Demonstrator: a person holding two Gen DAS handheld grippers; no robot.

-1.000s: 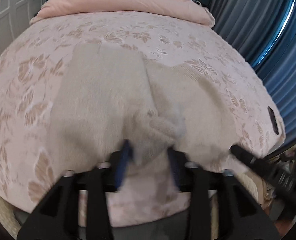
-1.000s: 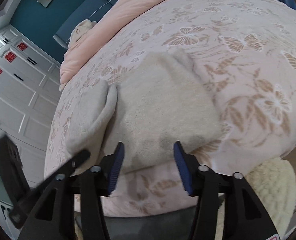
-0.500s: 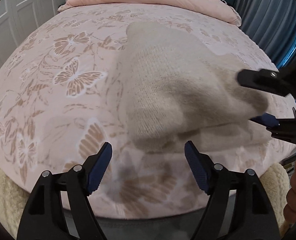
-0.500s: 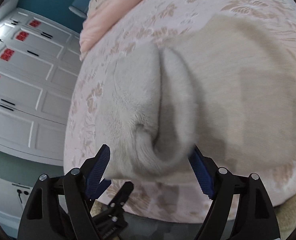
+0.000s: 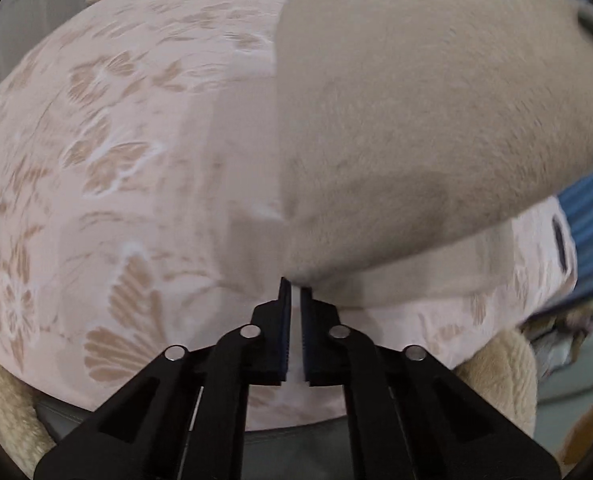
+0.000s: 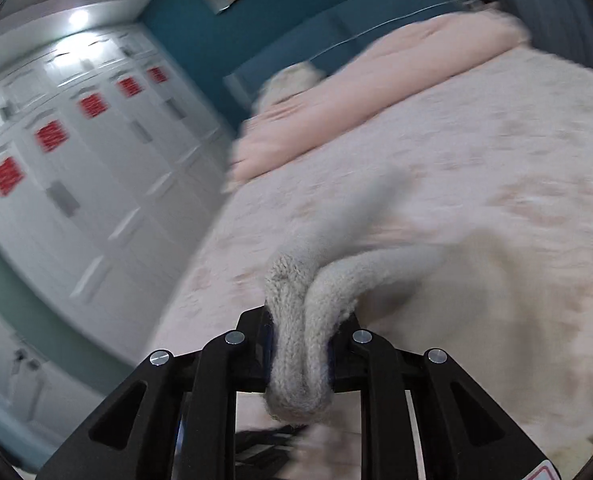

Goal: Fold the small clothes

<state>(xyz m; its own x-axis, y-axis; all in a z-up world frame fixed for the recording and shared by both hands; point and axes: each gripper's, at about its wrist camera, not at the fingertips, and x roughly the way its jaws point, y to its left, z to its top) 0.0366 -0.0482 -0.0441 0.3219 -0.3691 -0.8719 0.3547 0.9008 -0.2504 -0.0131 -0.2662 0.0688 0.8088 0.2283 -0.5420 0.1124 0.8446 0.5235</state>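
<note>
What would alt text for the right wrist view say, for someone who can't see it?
The right hand-held gripper is clamped on a bunched fold of a cream knit garment, which trails from it across a pink floral bedspread. Behind are a folded pink duvet, white wardrobe doors with red decorations and a teal wall; the picture is motion-blurred.

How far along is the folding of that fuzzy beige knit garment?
Early. The fuzzy beige knit garment is lifted off the pink floral bedspread. The right gripper clamps a bunched edge; the left gripper pinches a corner. No neat fold shows yet.
</note>
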